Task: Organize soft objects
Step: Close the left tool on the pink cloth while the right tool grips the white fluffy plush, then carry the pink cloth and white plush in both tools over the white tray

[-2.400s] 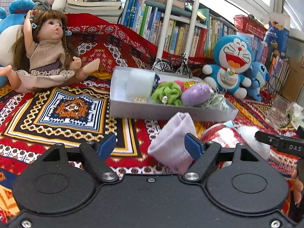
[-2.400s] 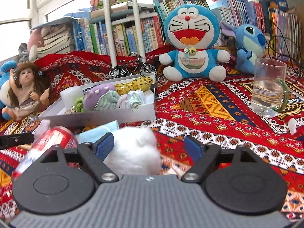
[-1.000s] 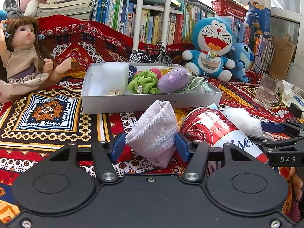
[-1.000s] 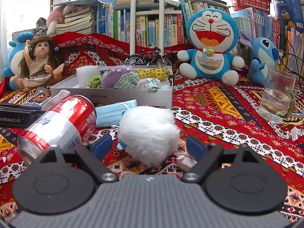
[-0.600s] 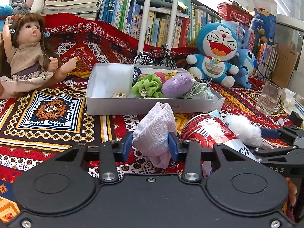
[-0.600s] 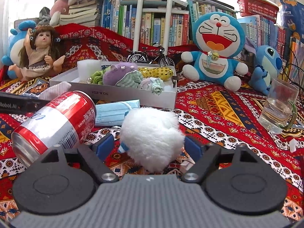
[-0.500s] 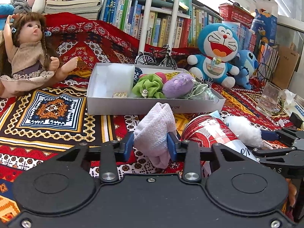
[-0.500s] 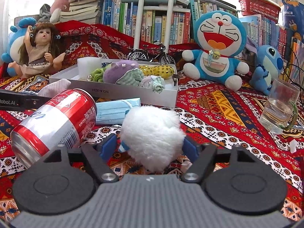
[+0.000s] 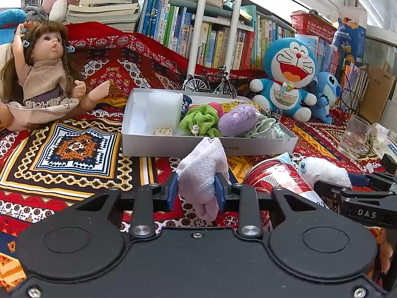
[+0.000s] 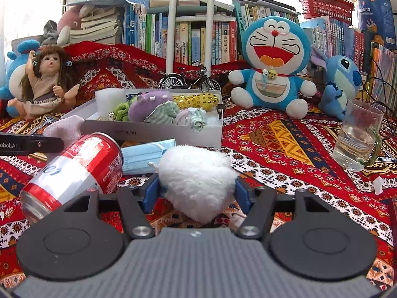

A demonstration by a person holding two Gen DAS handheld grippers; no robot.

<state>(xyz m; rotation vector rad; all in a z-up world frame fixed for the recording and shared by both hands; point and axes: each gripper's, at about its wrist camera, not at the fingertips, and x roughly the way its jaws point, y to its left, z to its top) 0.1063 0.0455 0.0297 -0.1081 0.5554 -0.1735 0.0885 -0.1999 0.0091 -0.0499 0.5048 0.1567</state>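
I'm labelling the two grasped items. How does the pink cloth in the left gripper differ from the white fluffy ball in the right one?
The pink cloth is a thin, folded knit standing up in a peak; the white fluffy ball is round, plush and bulkier. The left gripper has closed narrow on the cloth; the right gripper stands wider around the ball. Both are soft and pinched between blue pads.

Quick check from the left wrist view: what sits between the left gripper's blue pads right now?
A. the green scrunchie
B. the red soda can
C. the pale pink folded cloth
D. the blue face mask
C. The left gripper has just been closing, and its blue pads press both sides of the pale pink folded cloth; the red soda can lies on the blanket beside it.
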